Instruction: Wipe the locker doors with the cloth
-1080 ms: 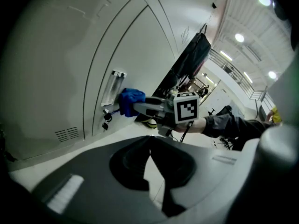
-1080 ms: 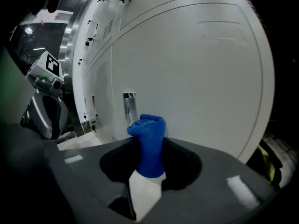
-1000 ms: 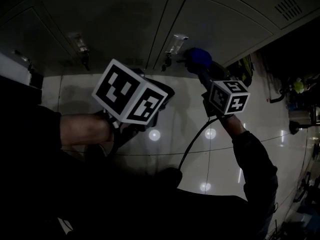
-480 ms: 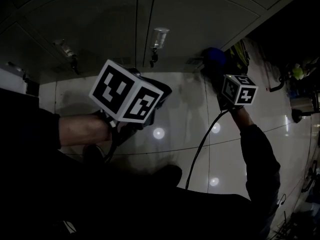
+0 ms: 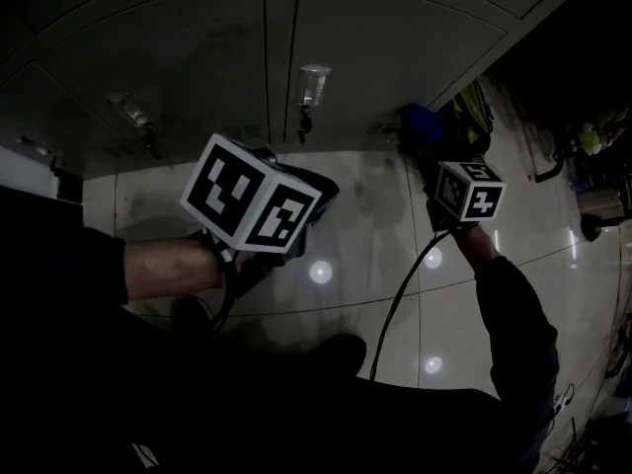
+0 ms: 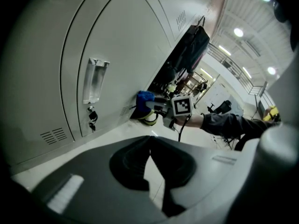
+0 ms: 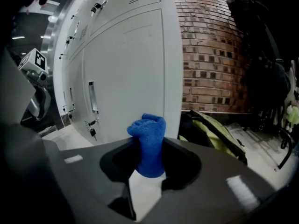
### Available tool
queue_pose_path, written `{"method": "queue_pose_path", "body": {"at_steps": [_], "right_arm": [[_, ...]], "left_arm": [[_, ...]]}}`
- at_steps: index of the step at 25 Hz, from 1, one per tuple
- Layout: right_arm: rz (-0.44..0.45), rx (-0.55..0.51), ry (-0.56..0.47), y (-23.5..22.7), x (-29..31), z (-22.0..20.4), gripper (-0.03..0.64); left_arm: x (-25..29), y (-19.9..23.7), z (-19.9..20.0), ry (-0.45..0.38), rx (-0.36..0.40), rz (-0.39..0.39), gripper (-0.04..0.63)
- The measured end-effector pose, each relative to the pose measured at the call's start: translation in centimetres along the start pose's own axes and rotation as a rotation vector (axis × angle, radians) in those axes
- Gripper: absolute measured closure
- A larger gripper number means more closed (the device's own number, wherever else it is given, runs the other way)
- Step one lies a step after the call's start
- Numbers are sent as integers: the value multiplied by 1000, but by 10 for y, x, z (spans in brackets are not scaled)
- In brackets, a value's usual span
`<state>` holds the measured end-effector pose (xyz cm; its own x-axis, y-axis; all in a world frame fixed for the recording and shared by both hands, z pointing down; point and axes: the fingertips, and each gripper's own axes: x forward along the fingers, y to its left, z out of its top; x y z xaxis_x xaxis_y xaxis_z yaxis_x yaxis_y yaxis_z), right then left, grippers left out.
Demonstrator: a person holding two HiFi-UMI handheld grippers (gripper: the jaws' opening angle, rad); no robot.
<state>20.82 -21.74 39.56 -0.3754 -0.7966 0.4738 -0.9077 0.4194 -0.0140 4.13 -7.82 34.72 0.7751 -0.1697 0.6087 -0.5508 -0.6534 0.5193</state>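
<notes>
Head view — cloth (image 5: 421,123) a touch lower

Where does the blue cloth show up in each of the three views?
Head view: blue cloth upper right of centre, at the foot of the lockers.
Left gripper view: blue cloth near the middle, small, against the locker base.
Right gripper view: blue cloth low centre, clamped in the right gripper.
Shared landmark: the door handle with a key below it, left of the cloth in all three.

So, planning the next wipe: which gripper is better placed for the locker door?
Right. The right gripper is shut on the blue cloth, near the locker door; the left gripper is shut, empty.
</notes>
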Motion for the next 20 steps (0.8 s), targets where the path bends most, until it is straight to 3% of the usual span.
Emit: {"method": "queue_pose_path", "body": {"at_steps": [12,20], "right_arm": [[269,-102,6,134,29,15,492],[308,-99,35,163,55,19,492]], "left_arm": [[-32,11,-2,-39,-25,0,615],[-48,22,-5,-62,-49,0,615]]}}
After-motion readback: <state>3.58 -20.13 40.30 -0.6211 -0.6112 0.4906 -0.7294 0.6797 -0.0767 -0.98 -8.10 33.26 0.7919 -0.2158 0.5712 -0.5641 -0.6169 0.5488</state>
